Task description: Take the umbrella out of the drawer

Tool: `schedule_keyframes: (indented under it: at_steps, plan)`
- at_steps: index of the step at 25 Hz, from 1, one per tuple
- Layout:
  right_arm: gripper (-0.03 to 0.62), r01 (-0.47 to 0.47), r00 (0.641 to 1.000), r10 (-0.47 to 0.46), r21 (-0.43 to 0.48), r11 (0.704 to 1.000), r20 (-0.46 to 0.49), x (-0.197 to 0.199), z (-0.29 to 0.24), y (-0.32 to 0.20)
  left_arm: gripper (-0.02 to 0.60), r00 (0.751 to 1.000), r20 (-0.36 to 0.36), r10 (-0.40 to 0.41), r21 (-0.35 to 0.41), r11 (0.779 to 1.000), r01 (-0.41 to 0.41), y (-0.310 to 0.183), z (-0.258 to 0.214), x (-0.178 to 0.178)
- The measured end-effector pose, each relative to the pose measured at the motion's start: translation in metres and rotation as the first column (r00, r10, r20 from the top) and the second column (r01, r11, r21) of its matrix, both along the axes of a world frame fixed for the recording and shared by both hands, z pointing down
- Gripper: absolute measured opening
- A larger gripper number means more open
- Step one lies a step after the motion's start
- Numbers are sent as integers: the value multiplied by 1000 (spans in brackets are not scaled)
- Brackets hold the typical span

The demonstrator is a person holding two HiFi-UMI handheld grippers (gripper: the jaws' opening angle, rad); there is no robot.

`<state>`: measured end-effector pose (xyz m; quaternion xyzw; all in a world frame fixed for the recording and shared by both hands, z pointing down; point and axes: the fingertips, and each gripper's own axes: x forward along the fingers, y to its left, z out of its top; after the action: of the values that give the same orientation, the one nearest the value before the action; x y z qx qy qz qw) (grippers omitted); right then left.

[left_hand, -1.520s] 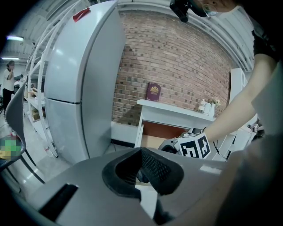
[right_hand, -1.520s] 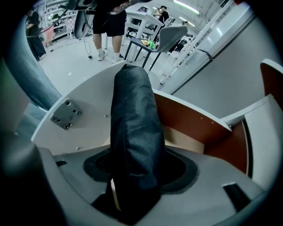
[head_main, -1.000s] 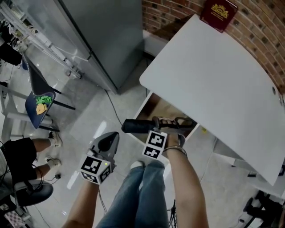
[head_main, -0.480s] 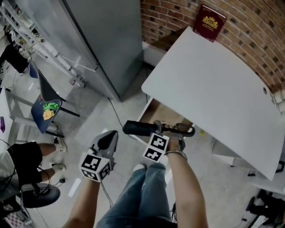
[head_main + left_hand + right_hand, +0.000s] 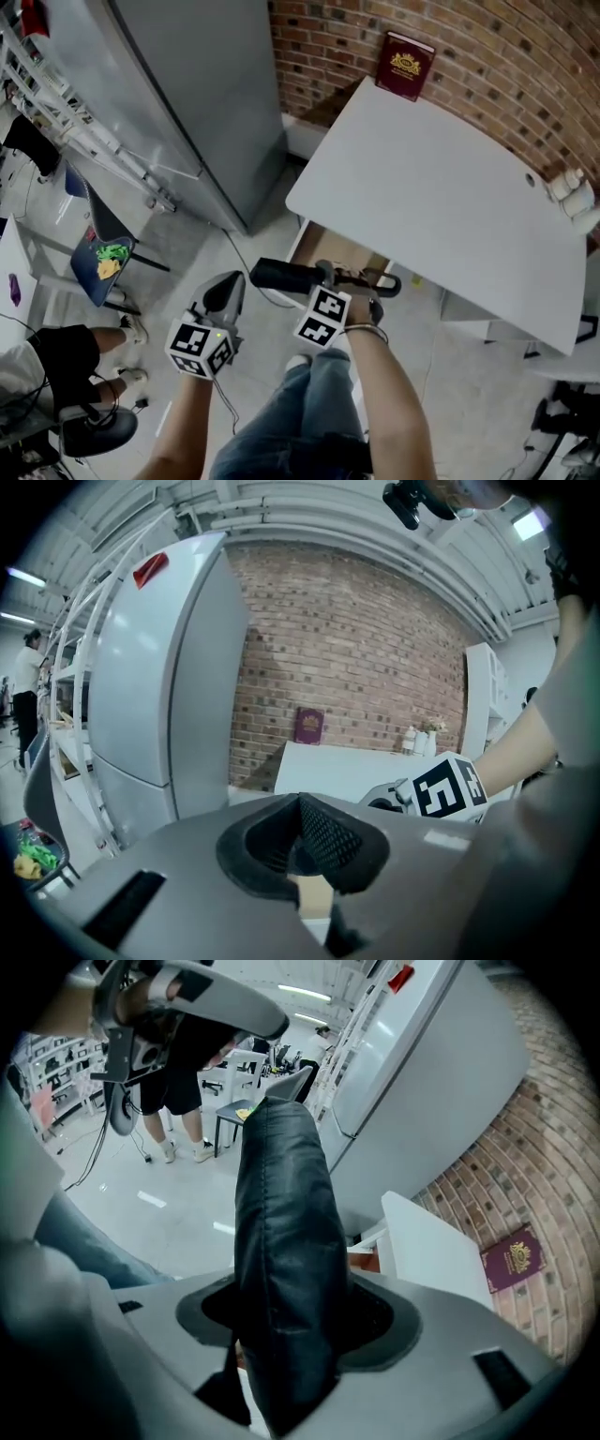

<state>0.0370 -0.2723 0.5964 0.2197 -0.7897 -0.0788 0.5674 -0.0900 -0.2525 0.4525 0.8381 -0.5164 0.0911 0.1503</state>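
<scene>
Under the white desk [image 5: 441, 197], the drawer [image 5: 328, 249] stood open, and the umbrella [image 5: 281, 276], clamped crosswise in the right gripper [image 5: 326, 277], had lifted above it since a second before, so removal looked nearly done; the left gripper [image 5: 225, 292], beside it, was clenched empty.

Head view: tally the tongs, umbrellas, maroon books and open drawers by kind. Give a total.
Tongs: 2, left tongs and right tongs
Umbrella: 1
Maroon book: 1
Open drawer: 1
Total: 5
</scene>
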Motion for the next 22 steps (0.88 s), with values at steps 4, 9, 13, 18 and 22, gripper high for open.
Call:
schedule_keyframes:
  at_steps: [4,9,13,18,22]
  plan:
    - [262,-47,998,46,27,999,40,5,-31,6,-2,1000,-19,5,67,998,-3,-8,-37,2]
    - [262,-131,987,126,48,990,101,15,-60,10,-2,999,-34,24,155,988,-19,-15,-79,7]
    - [262,-218,966,207,62,974,155,25,-84,11,-2,998,-41,42,206,978,-32,-17,-107,12]
    - [262,-304,935,271,121,945,228,35,-126,11,-2,996,-61,70,264,963,-52,-16,-133,19]
    - [262,-395,886,326,169,903,331,43,-167,14,-2,993,-90,79,290,956,-50,-15,-155,25]
